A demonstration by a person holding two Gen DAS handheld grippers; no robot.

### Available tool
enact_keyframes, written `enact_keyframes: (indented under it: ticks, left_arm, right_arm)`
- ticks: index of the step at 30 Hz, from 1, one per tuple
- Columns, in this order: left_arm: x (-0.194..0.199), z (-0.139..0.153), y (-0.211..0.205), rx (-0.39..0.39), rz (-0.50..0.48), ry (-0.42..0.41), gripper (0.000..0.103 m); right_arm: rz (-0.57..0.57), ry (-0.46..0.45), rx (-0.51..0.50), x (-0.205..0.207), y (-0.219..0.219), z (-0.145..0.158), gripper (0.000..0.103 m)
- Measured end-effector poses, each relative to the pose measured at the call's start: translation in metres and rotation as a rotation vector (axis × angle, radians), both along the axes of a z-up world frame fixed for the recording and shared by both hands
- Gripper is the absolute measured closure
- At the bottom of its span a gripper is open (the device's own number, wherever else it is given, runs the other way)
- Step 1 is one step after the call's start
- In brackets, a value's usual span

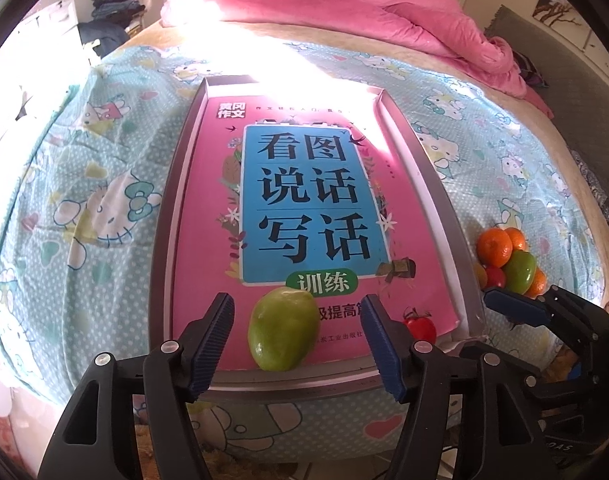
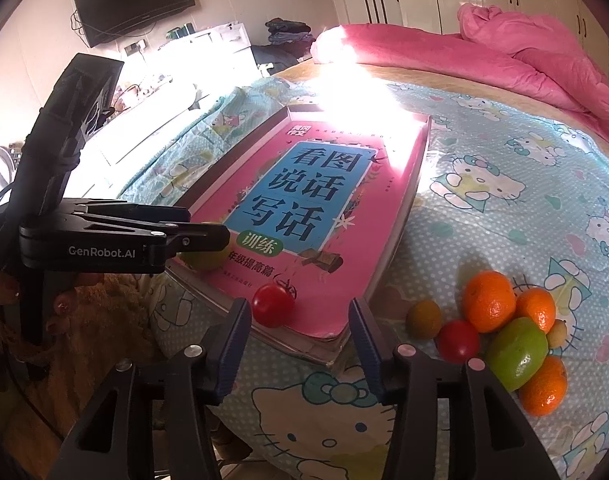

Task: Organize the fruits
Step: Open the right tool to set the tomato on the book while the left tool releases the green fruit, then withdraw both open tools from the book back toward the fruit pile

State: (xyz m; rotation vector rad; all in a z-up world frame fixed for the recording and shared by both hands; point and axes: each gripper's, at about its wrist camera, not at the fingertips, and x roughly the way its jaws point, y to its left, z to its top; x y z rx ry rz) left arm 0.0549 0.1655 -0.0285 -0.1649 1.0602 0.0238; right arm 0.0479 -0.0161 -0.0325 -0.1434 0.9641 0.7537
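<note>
Presently: left gripper [image 1: 298, 334] fingers apart, green fruit [image 1: 283, 329] between, untouched, on book [image 1: 304, 184] near edge. Right gripper [image 2: 300, 342] fingers apart, empty, tomato [image 2: 272, 305] just beyond. Fruit pile [image 2: 508, 336] right, on bedsheet [image 2: 504, 200].

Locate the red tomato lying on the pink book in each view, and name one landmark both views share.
Left wrist view: the red tomato sits low and right of centre, on the pink book's near corner, just right of the left claw's right finger.
Right wrist view: the tomato sits below centre, on the book's near edge, by the right claw's left finger.
Shared landmark: the book's blue title panel.
</note>
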Motion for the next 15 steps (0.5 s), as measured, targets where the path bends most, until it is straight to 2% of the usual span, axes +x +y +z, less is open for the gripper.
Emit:
enact_keyframes:
  ticks: [5,7,15]
  left_arm:
    - [-0.002,0.005,-0.001,-0.005,-0.006,-0.030,0.033]
    - [-0.003,0.007,-0.002,-0.007,-0.003,-0.044,0.027]
    - [-0.007,0.011,-0.012,-0.037,-0.006,-0.082,0.027]
  right_arm:
    - [-0.015,-0.014,0.004,0.000,-0.003,0.002,0.042]
    - [-0.018,-0.020,0.013,-0.001,-0.004,0.004,0.042]
    - [-0.030,-0.054,0.027,-0.003,-0.010,0.011,0.039]
